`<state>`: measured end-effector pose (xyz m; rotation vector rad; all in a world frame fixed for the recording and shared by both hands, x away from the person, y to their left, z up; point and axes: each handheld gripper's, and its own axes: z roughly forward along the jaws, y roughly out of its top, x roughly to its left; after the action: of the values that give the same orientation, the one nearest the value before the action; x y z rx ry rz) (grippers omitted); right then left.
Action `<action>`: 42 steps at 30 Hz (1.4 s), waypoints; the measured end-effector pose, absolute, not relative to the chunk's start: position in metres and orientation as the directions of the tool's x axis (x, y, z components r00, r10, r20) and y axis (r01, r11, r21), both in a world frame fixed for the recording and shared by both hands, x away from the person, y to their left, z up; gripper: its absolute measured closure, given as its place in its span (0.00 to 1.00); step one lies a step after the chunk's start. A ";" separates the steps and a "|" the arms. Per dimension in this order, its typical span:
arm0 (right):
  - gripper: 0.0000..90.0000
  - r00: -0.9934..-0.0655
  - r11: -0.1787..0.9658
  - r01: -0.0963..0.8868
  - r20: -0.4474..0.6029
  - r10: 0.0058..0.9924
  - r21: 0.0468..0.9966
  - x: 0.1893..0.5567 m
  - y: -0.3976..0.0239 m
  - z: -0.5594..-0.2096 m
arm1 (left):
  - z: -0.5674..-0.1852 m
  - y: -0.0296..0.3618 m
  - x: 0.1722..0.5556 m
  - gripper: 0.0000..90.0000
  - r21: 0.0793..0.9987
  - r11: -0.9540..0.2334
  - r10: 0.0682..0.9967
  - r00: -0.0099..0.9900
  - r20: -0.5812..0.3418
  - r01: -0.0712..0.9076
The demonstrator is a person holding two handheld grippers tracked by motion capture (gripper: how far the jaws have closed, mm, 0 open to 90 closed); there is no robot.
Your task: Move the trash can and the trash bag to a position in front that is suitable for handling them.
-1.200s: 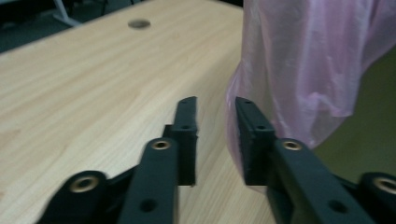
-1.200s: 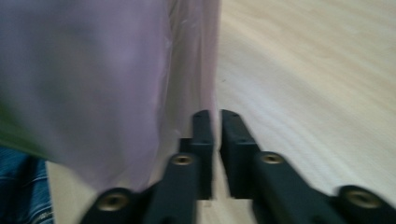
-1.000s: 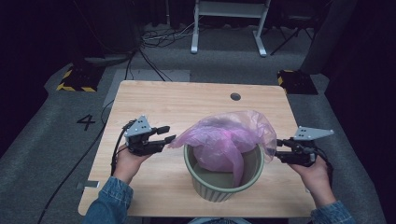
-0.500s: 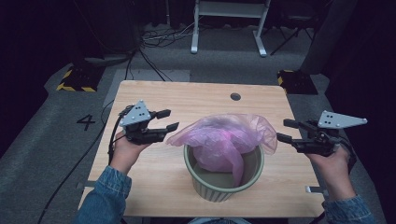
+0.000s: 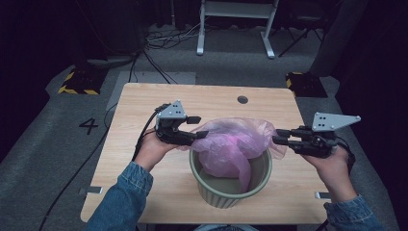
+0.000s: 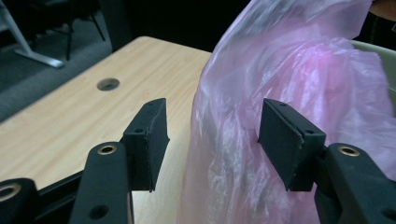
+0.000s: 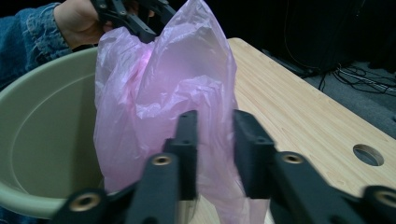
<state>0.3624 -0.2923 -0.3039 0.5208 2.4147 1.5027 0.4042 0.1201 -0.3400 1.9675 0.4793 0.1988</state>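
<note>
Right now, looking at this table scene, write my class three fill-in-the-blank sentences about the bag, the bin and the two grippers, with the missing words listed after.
1. The thin plastic bag is coloured ____.
2. The bag hangs partly inside a round green ____.
3. The left gripper has its jaws apart, with the bag's edge ____ them.
4. The right gripper reaches the bag from the bin's ____ side in the high view.

Missing words: pink; bin; between; right

Light wood table (image 5: 144, 115) with a round cable hole (image 5: 242, 99) near the far edge. A green ribbed bin (image 5: 231, 190) stands on it near the front edge, slightly right of centre. Table stands on grey floor (image 5: 48, 159) marked "4".
</note>
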 end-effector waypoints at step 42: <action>1.00 -0.965 0.499 0.103 -0.034 0.258 0.860 0.270 -0.291 -0.336 | -0.362 0.159 0.275 1.00 0.914 -0.402 0.220 0.964 0.148 -0.049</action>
<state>0.2700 -0.2911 -0.3359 0.3136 2.5800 1.4641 0.2751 0.1586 -0.3615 1.9651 0.1224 0.2929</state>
